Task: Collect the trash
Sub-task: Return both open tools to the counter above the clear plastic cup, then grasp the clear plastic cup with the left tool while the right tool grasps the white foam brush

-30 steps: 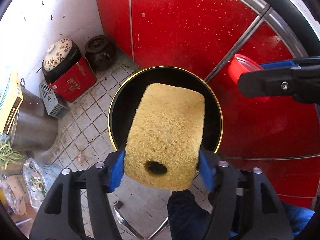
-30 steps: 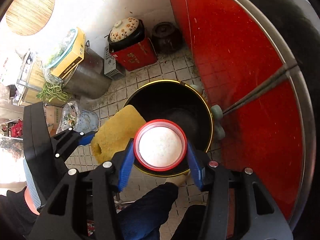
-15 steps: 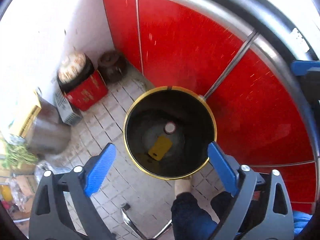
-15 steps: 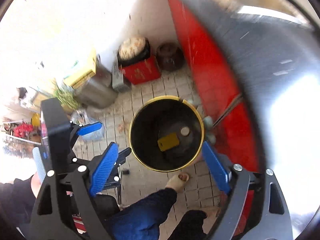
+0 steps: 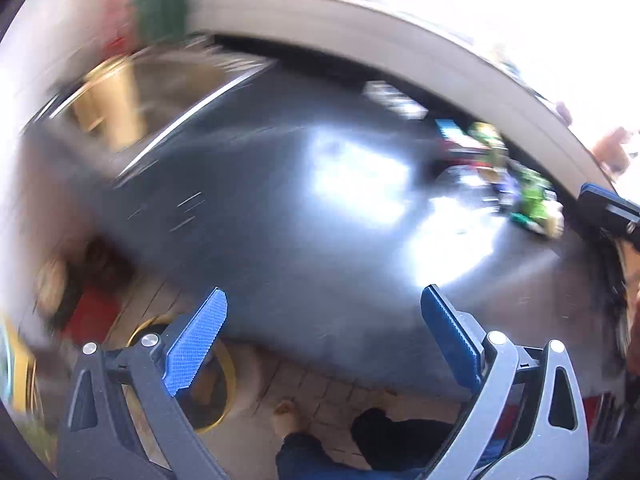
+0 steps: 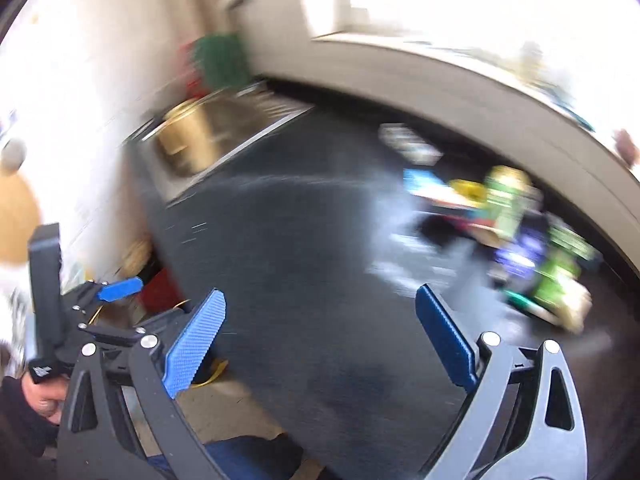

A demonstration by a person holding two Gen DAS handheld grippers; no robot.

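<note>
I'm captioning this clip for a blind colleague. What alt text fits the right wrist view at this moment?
The right gripper, its blue-padded jaws opening with nothing between them, points down at a dark countertop. A blurred heap of colourful packaging lies at the counter's right end and a steel sink sits at its far left. The left gripper shows at the left edge.

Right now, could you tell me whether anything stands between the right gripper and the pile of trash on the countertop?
Nothing visible does. The right gripper, jaws opening and empty, faces bare dark countertop; the blurred pile of trash lies beyond, toward the right.
</note>
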